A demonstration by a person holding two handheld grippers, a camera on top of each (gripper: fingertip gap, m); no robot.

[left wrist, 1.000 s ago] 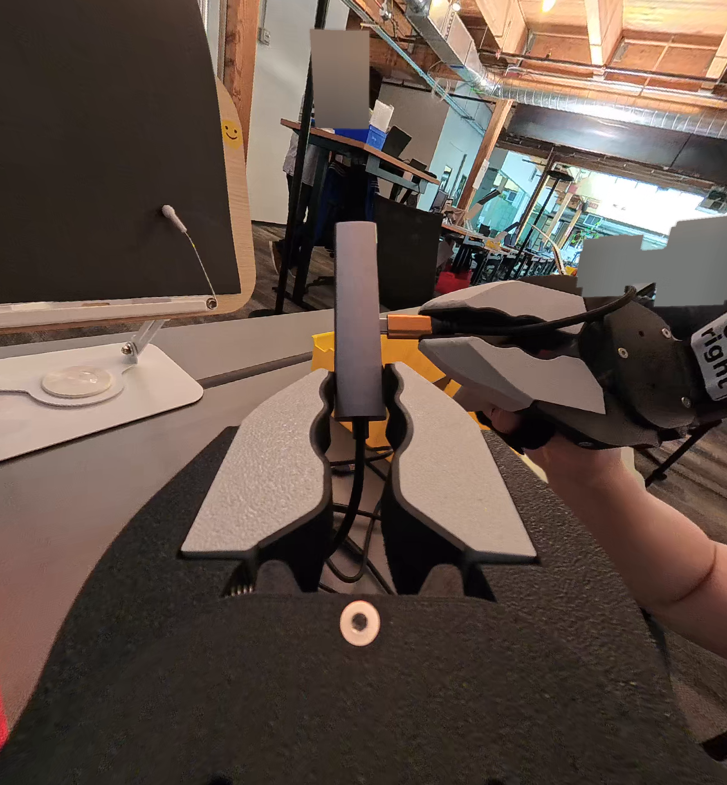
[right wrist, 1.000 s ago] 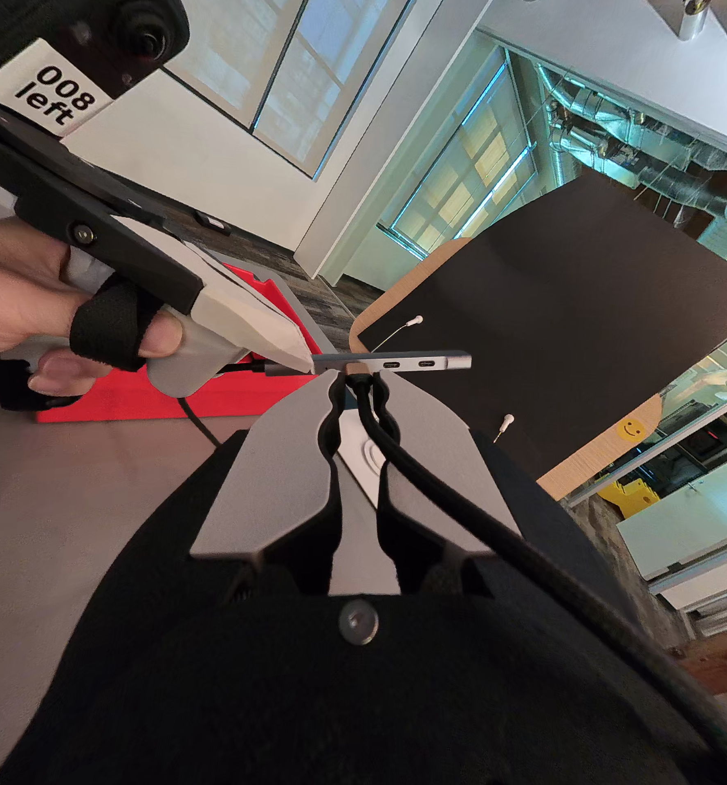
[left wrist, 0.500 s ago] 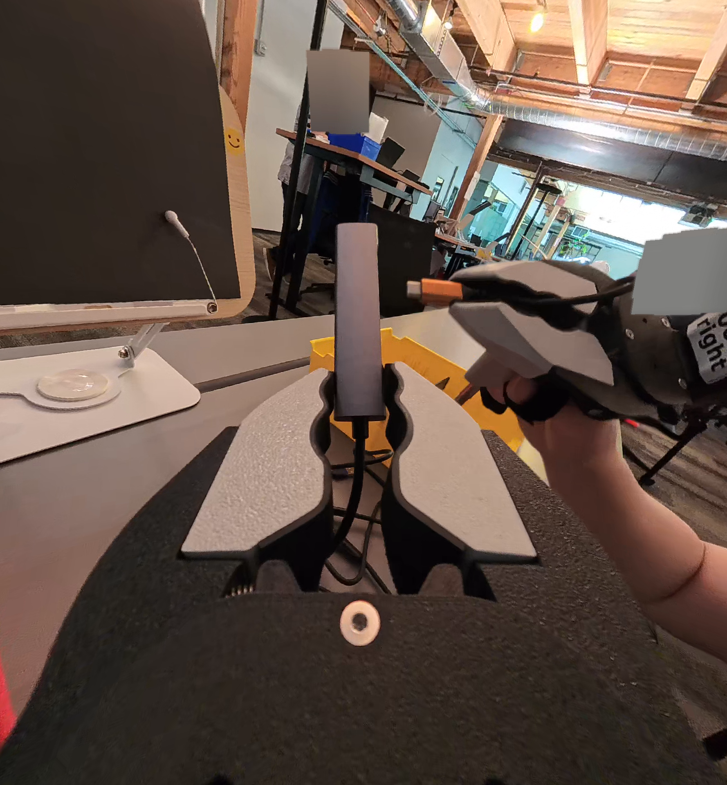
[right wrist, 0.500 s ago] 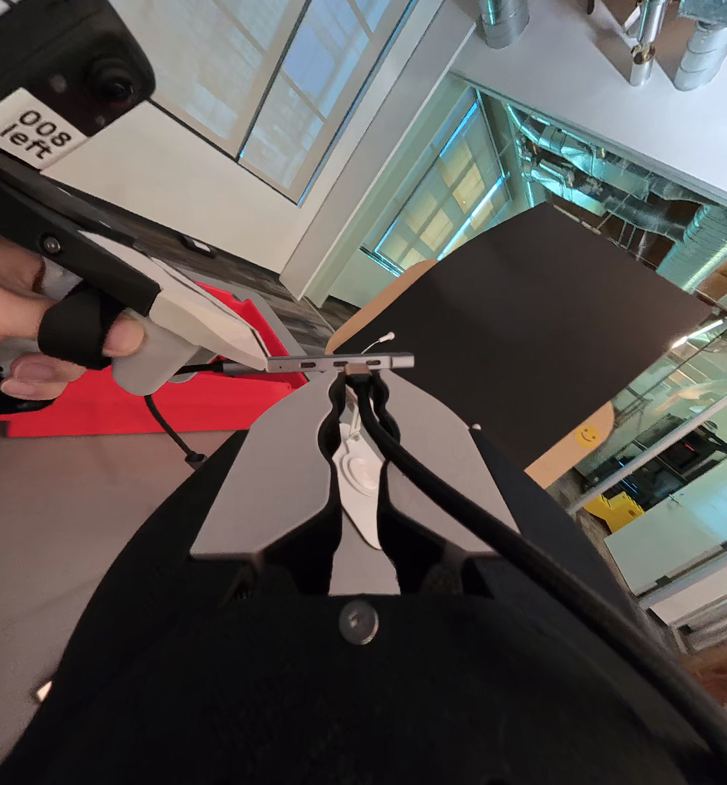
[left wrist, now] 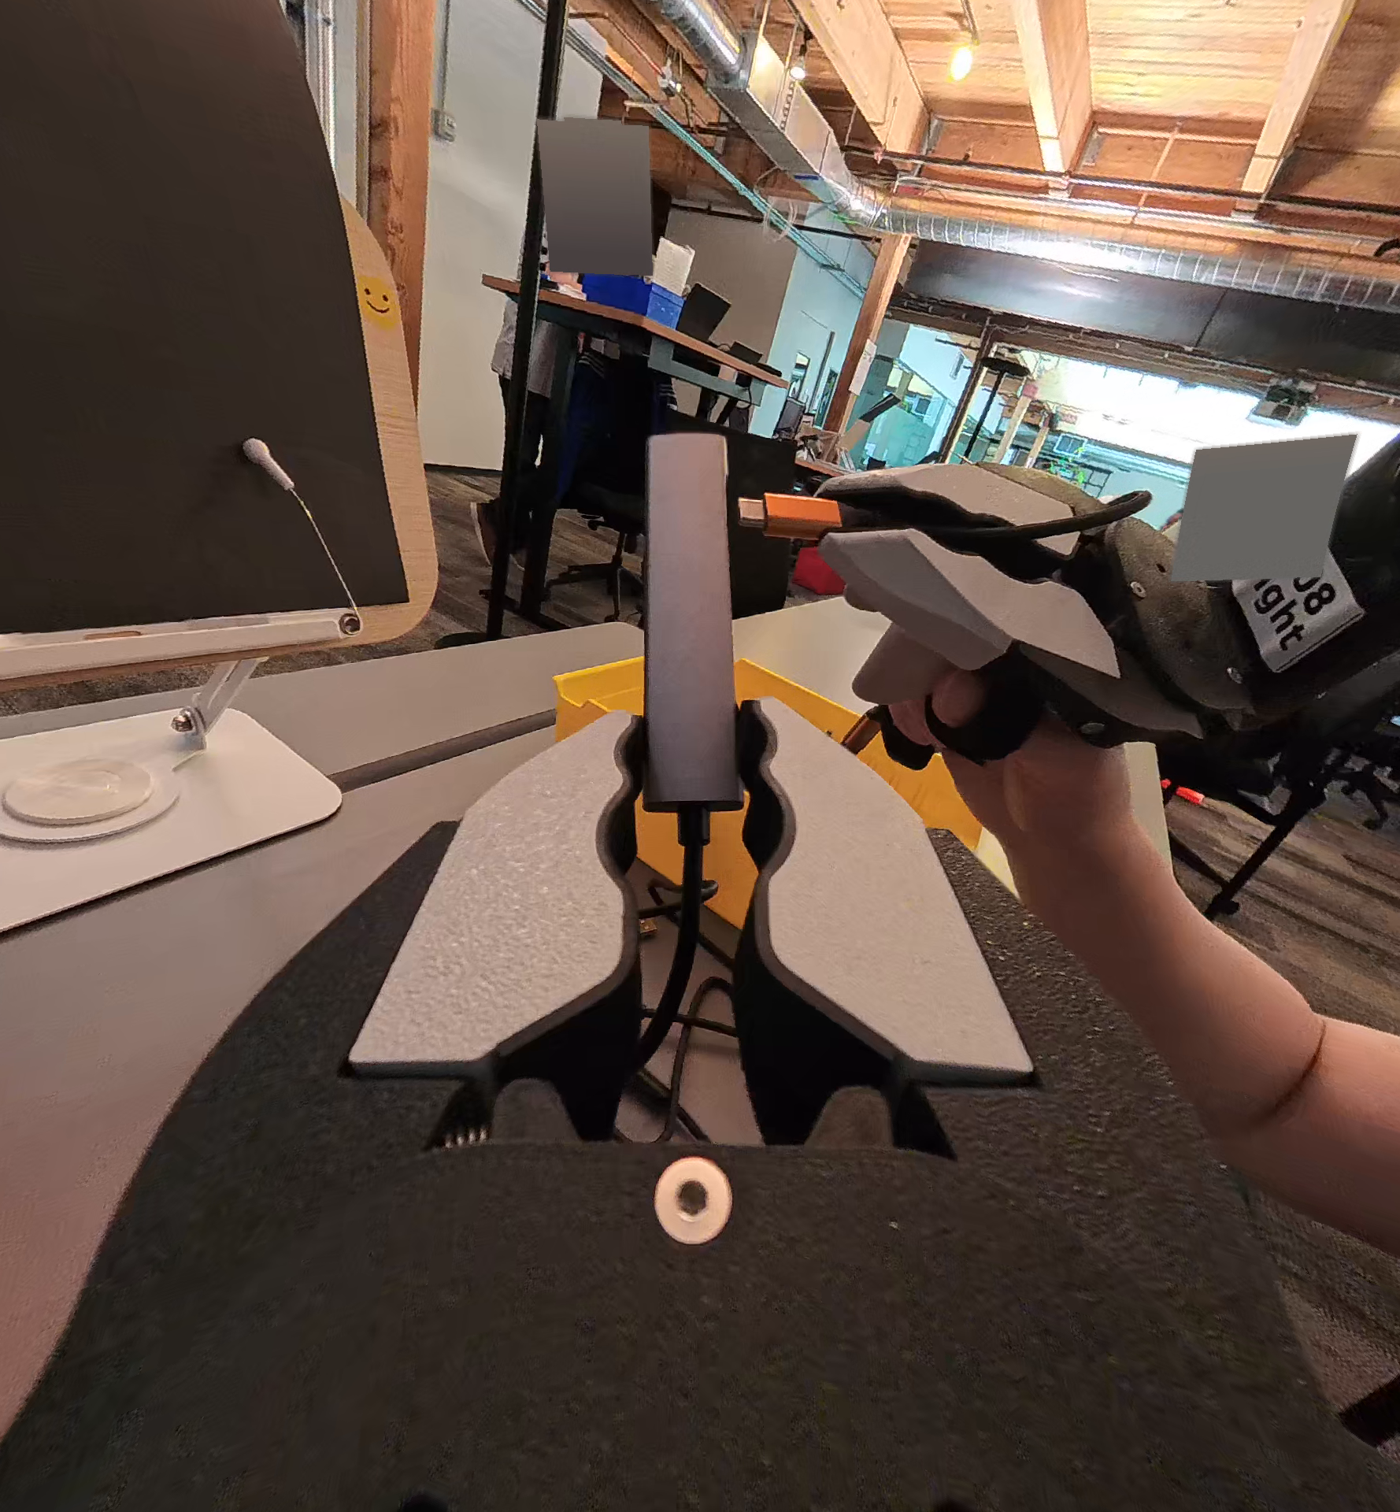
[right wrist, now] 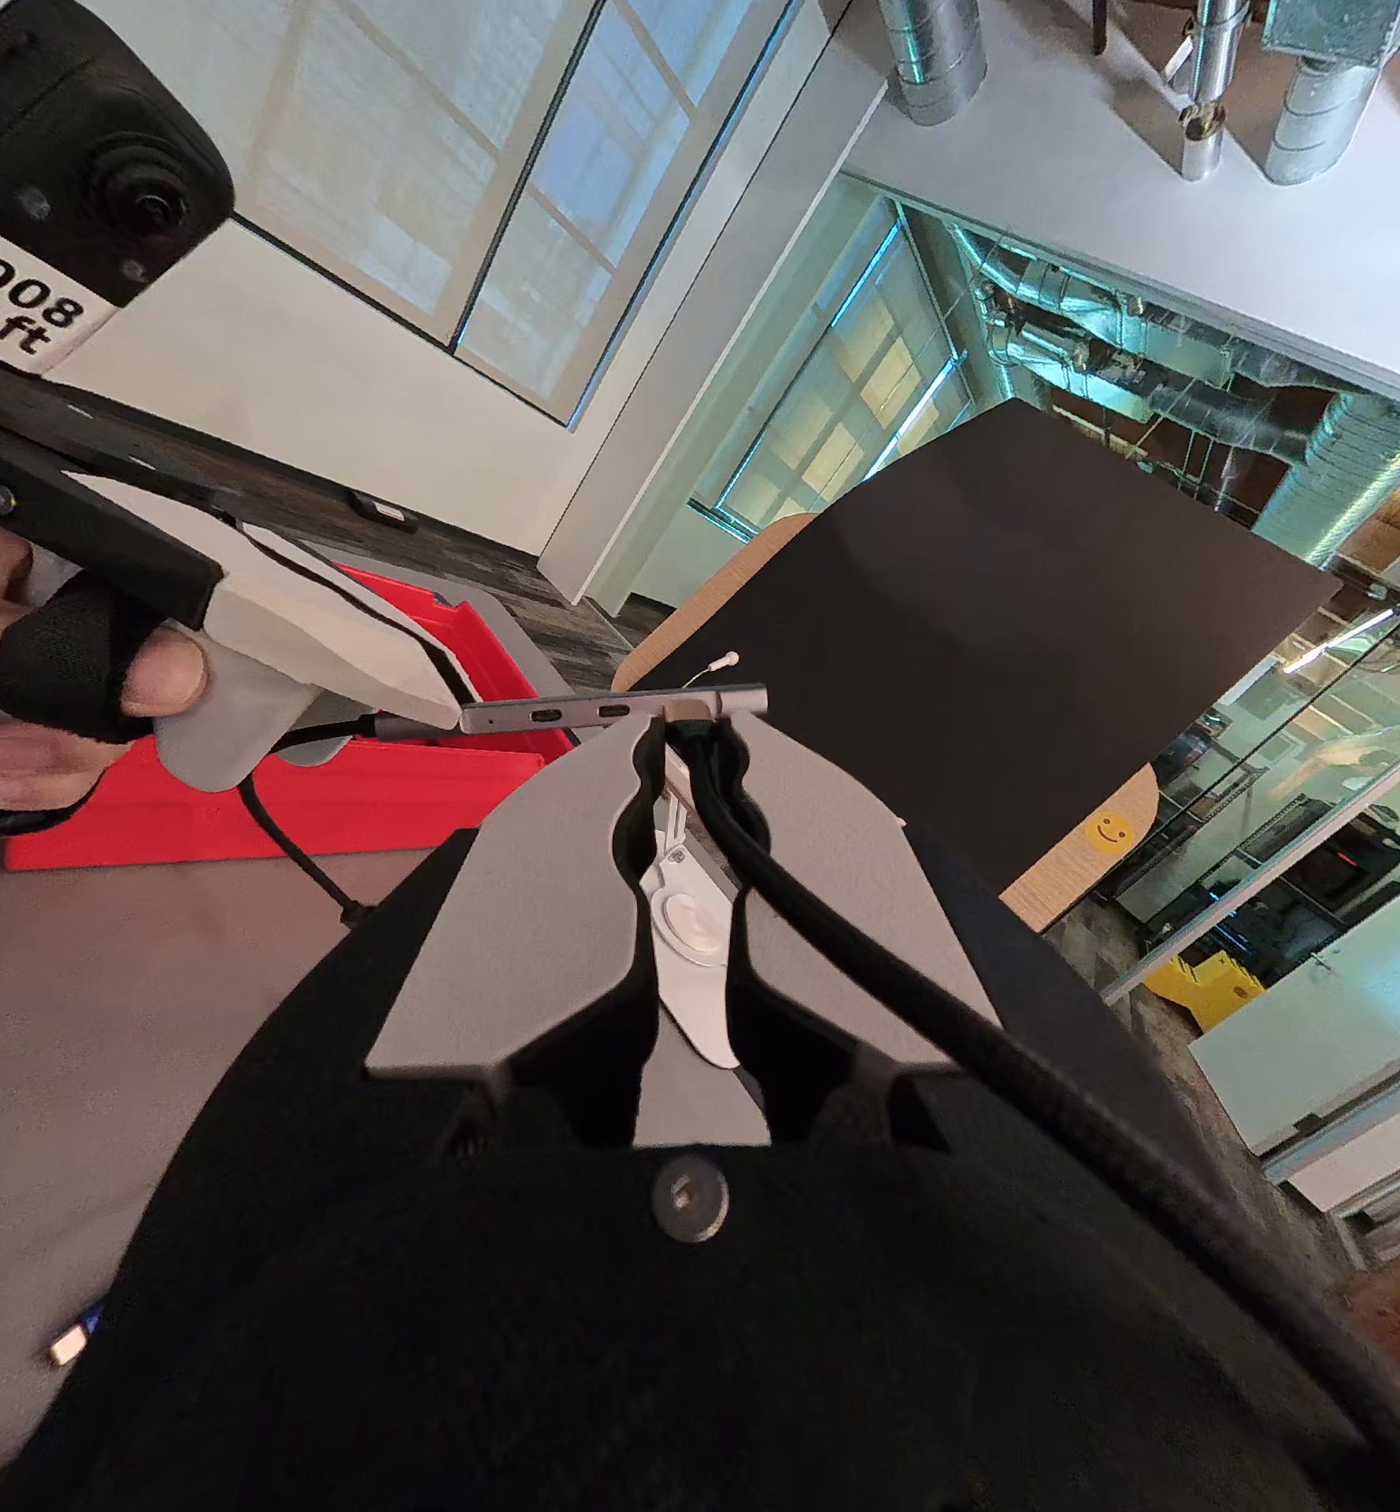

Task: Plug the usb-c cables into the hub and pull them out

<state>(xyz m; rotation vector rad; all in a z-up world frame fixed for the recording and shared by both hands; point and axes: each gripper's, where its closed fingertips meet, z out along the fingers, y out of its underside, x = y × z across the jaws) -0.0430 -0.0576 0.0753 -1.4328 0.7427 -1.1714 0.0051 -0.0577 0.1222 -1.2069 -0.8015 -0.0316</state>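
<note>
The slim grey metal hub (left wrist: 687, 622), clamped upright by the left gripper (left wrist: 688, 761), points away; the orange-shelled usb-c plug (left wrist: 795, 517), pinched by the right gripper (right wrist: 684, 736), aims crosswise at the hub's side.

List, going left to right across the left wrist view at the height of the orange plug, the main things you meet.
Dark board → white-tipped pin → grey hub → orange plug → right gripper → label.

Opposed close wrist cams, shared hub (left wrist: 690, 622)
</note>
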